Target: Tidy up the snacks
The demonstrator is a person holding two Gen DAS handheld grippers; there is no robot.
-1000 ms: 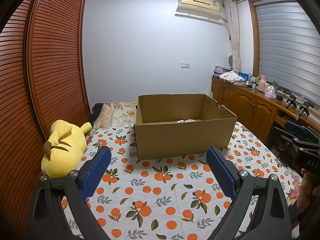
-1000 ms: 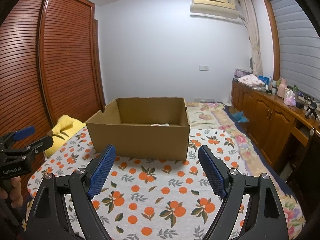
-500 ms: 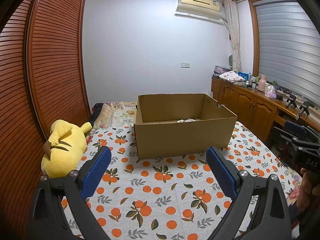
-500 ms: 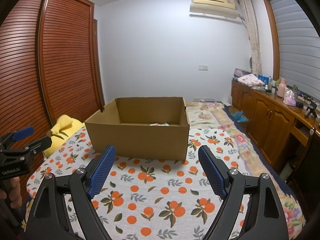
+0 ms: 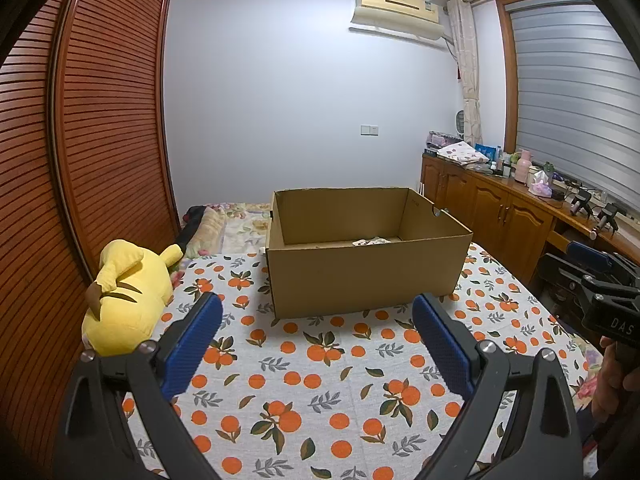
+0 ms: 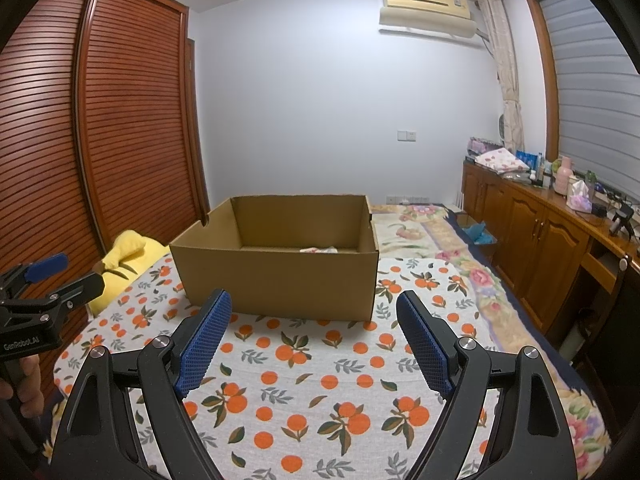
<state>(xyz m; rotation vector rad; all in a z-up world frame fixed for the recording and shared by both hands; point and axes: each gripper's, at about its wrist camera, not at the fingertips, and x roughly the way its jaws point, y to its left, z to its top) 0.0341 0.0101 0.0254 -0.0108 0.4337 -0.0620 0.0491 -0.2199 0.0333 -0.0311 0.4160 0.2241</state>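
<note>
An open cardboard box (image 5: 360, 276) (image 6: 280, 280) stands on a cloth printed with oranges (image 5: 320, 380) (image 6: 312, 380). A pale snack wrapper (image 5: 370, 241) (image 6: 320, 250) shows just above the box's front wall, lying inside. My left gripper (image 5: 316, 320) hovers short of the box, open, with nothing between its blue pads. My right gripper (image 6: 314, 316) hangs likewise in front of the box, open and empty. Each gripper shows at the edge of the other's view, held by a hand (image 5: 612, 376) (image 6: 24, 376).
A yellow plush toy (image 5: 124, 300) (image 6: 128, 256) lies at the cloth's left edge beside the slatted wooden wardrobe (image 5: 100, 140). A wooden cabinet (image 5: 500, 216) (image 6: 540, 232) with bottles and clutter runs along the right wall. A floral bedspread (image 6: 420, 228) extends behind the box.
</note>
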